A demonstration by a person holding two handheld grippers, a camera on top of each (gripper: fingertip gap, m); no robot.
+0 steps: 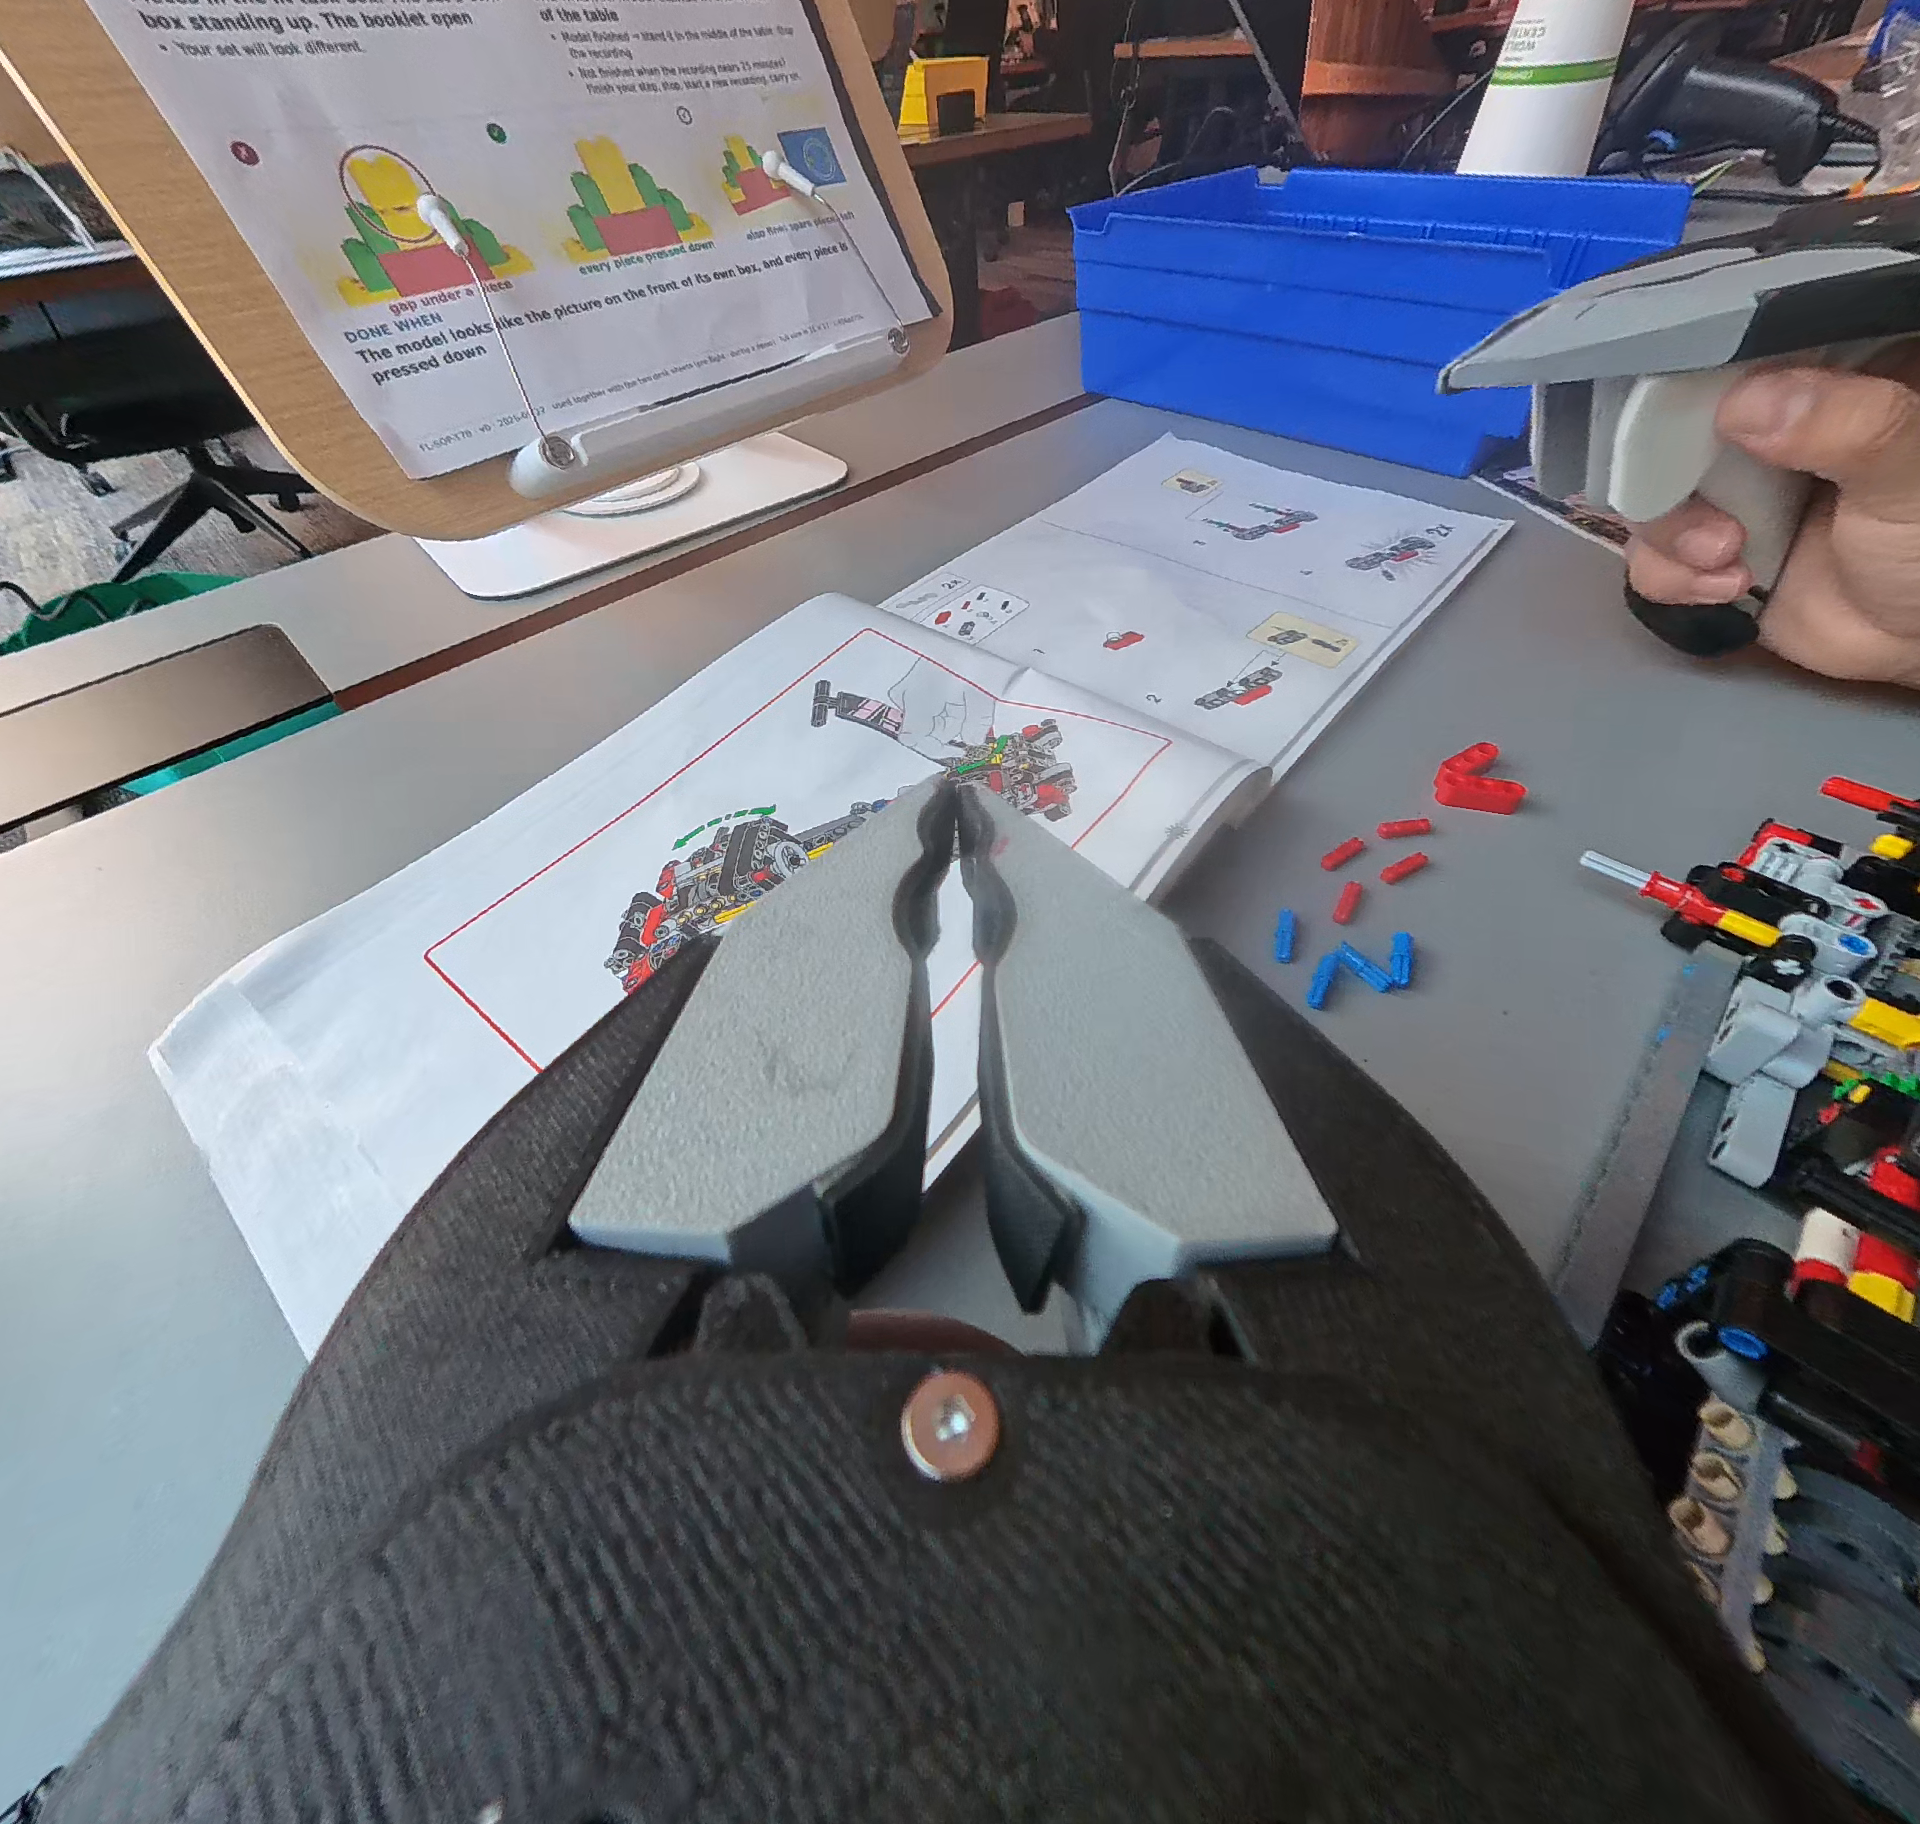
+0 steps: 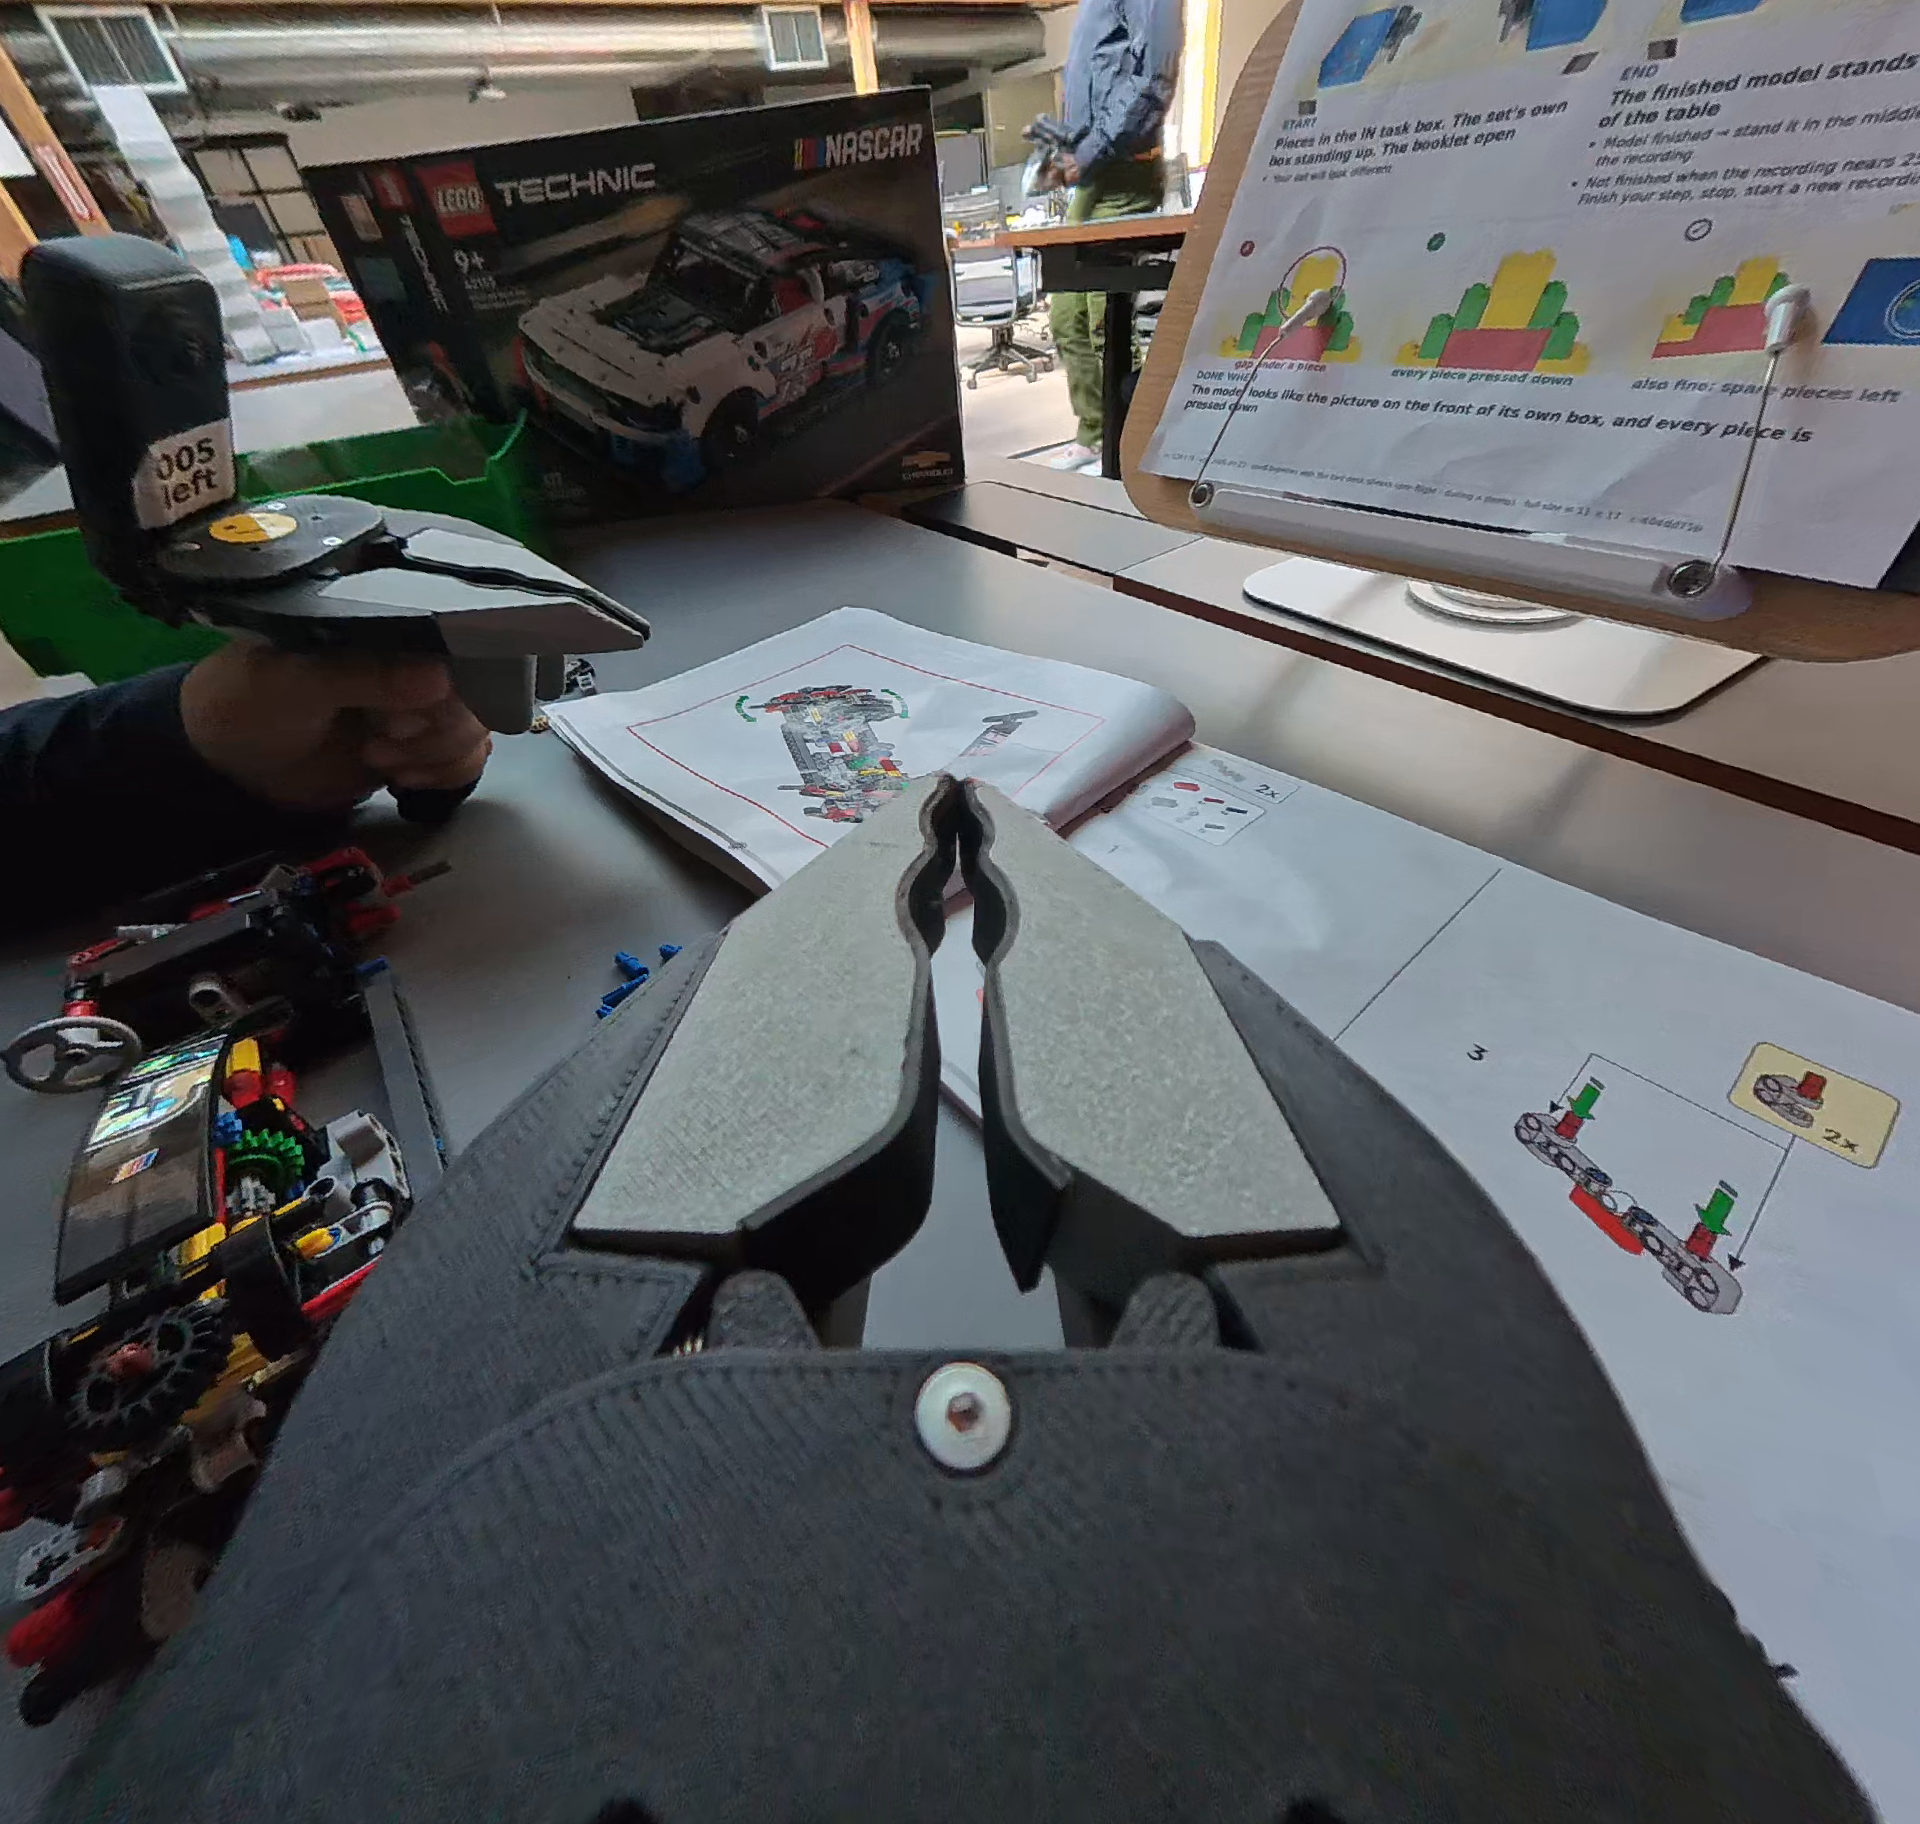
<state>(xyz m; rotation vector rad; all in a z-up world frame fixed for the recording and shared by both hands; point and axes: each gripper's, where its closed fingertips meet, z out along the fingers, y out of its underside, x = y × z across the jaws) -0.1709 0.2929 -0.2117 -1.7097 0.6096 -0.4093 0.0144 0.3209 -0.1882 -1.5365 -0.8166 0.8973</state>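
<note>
Over open booklet (image 1: 727, 839): both tools (image 1: 954, 787) (image 2: 956, 785) closed (empty).

Grey table (image 1: 312, 943), your work surface.
On it you have an open booklet (image 1: 644, 839), loose red pins (image 1: 1371, 855) and blue pins (image 1: 1351, 964), a part-built model (image 1: 1808, 985), and a blue bin (image 1: 1351, 288).

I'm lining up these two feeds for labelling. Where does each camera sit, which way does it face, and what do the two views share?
Left wrist view: sits on the left tool, looking along its shut, empty fingers over the open booklet toward the sheet stand and blue bin; the hand with the right tool shows at right.
Right wrist view: sits on the right tool, also shut and empty, facing the booklet and the set's box; the hand with the left tool shows at left.
Shared: booklet, stand, blue pins, model.
</note>
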